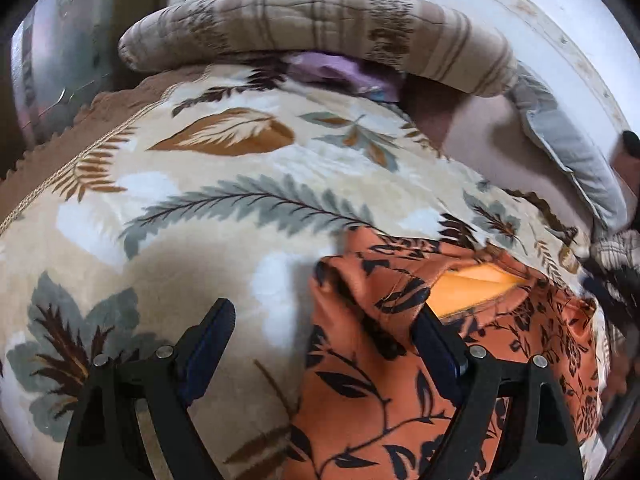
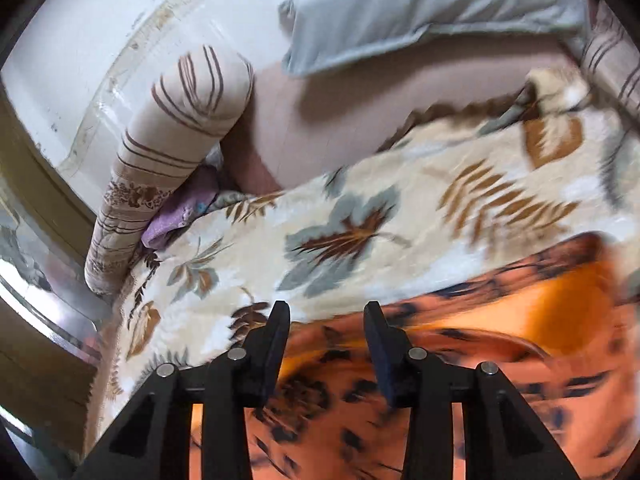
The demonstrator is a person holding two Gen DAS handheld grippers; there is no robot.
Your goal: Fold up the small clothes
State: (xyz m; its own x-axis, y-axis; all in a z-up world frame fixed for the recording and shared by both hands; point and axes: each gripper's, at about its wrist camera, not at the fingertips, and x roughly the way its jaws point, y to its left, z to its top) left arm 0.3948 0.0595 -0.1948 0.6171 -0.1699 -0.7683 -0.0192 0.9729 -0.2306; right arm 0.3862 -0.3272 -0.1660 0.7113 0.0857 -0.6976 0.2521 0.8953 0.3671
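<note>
Orange garment (image 1: 400, 360) with black leaf print lies on a bed (image 1: 480, 140), on top of a cream leaf-print blanket (image 1: 200, 200), toward the near side of the bed. Its neck opening shows plain orange lining (image 1: 468, 284). Left gripper (image 1: 324, 316) has fingers (image 1: 208, 336) spread wide, nothing clamped; one finger over bare blanket, the other over the garment by the neck opening, contact with the cloth can't be told. Right gripper (image 2: 326, 320) has fingers (image 2: 276, 344) partly closed with a clear gap between them; garment (image 2: 440, 380) sits below and ahead of the tips, heavily motion-blurred, and no cloth is visible pinched between the fingers, so a grip can't be confirmed. Far side of the bed: a striped beige quilt roll (image 1: 320, 28) along the edge, purple cloth (image 1: 340, 72) tucked under it, grey pillow (image 1: 568, 152) at the far right corner in the left view. Pinkish sheet (image 2: 340, 120) shows between blanket and pillow (image 2: 420, 12). Quilt roll (image 2: 172, 152) stands at the left in the right wrist view with purple cloth (image 2: 180, 216) at its base. White wall (image 2: 100, 40) behind the bed.
</note>
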